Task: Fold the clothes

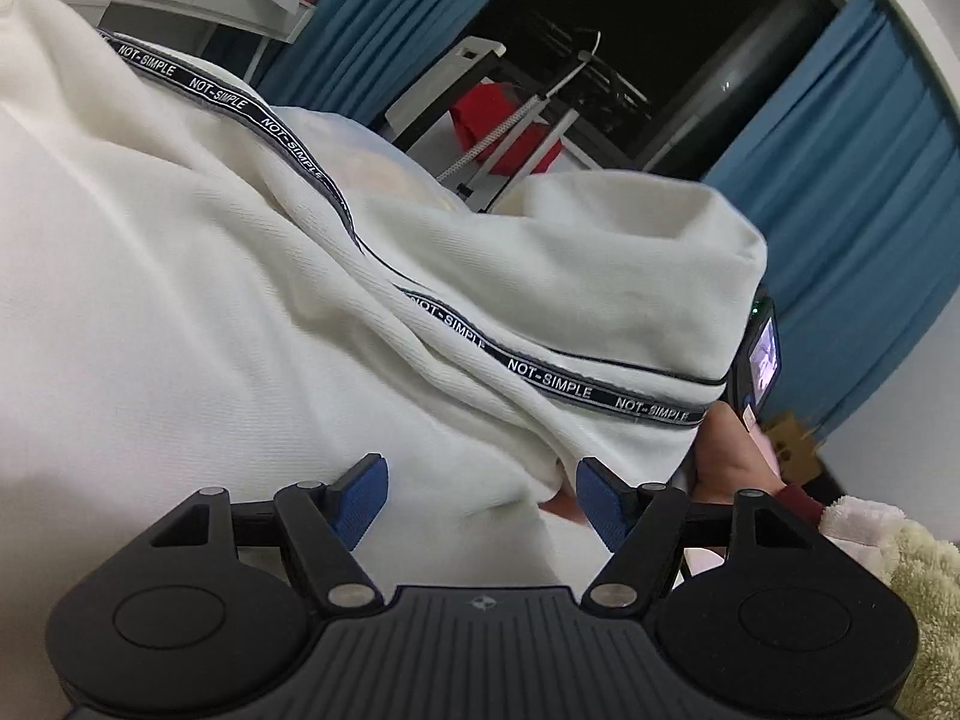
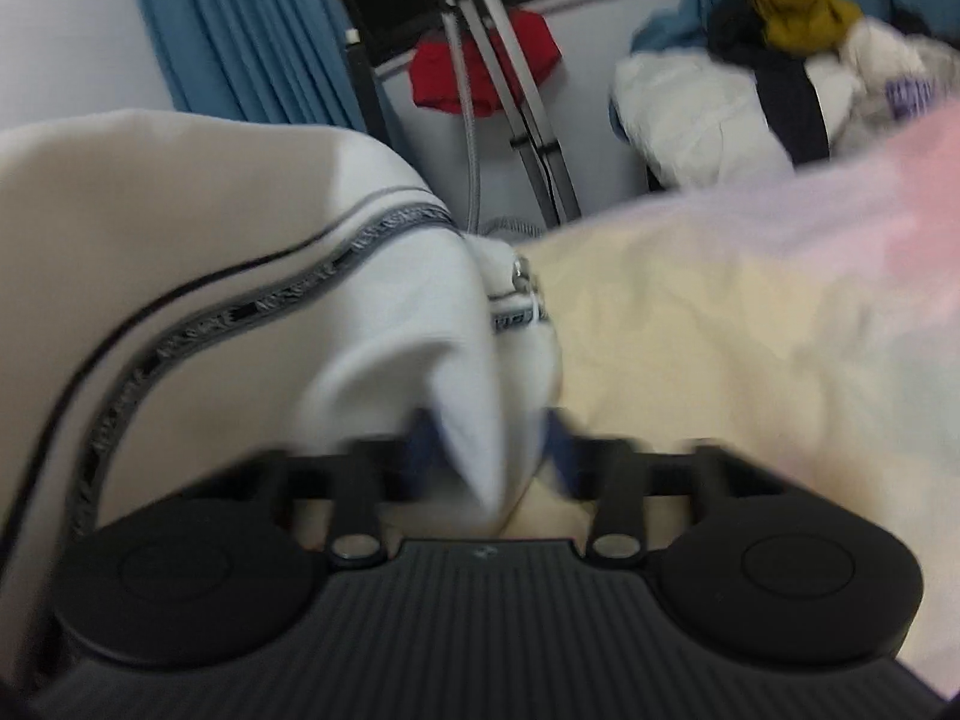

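The left hand-held gripper stands wide open, its blue pads well apart with white cloth bulging between them but pinched by neither. That cloth is the white garment, which fills most of the left wrist view in loose rolls, a dark printed tape running slantwise across it; it looks lifted and draped rather than laid flat. At the right edge of that view a person's hand grips the other tool beside the garment's hanging edge. In the right wrist view, much blurred, the right hand-held gripper has a bunched fold of the same garment between its fingers; they seem drawn in on it, though the blur leaves the grip itself uncertain. Beside it lies pale yellow and pink bedding, and far off to the right a heap of mixed clothes sits against the blue curtain. As a judgement: this garment is in hand and unfolded, with no neat crease or squared shape showing, so smoothing and folding it remain, and the heap suggests more pieces wait.
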Available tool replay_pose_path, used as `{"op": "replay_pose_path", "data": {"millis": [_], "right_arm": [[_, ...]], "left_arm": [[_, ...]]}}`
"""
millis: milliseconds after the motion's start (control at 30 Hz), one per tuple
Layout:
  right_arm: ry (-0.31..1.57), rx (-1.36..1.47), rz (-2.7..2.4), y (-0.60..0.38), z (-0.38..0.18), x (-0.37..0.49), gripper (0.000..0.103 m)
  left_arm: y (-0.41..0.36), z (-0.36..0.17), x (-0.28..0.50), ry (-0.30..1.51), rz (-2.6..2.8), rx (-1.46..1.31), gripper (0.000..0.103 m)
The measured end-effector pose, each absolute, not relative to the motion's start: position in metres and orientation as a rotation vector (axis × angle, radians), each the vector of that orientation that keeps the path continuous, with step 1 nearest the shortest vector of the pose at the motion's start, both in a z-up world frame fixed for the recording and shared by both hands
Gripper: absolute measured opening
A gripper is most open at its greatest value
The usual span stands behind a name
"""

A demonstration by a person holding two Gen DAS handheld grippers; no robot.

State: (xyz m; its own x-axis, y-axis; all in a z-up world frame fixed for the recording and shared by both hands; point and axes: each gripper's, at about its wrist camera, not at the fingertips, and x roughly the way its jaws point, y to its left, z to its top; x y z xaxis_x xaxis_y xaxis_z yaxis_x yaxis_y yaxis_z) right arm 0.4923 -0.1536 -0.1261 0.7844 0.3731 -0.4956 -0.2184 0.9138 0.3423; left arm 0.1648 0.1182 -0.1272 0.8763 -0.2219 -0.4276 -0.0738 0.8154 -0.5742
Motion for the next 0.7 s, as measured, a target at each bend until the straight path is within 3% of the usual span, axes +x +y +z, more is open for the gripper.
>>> {"op": "replay_pose_path", "data": {"millis": [233,467,700], "right_arm": [[0.434,0.200,0.193,-0.189,-0.034,0.434,0.012],[0.344,0.071,-0.034,-0.299,0.079,0.373,0.012],[0.364,-0.008,-0.183,-0.395,0.121,0.338,0.012]], "left_arm": [[0.128,-0.120,0.149,0.456,-0.089,-0.660,0.071],[0.123,-0.097,0.130,0.407,-0.107,-0.618,0.071],[0.119,-0.095,0.129,0.400,-0.099,-0.599,0.071]]}}
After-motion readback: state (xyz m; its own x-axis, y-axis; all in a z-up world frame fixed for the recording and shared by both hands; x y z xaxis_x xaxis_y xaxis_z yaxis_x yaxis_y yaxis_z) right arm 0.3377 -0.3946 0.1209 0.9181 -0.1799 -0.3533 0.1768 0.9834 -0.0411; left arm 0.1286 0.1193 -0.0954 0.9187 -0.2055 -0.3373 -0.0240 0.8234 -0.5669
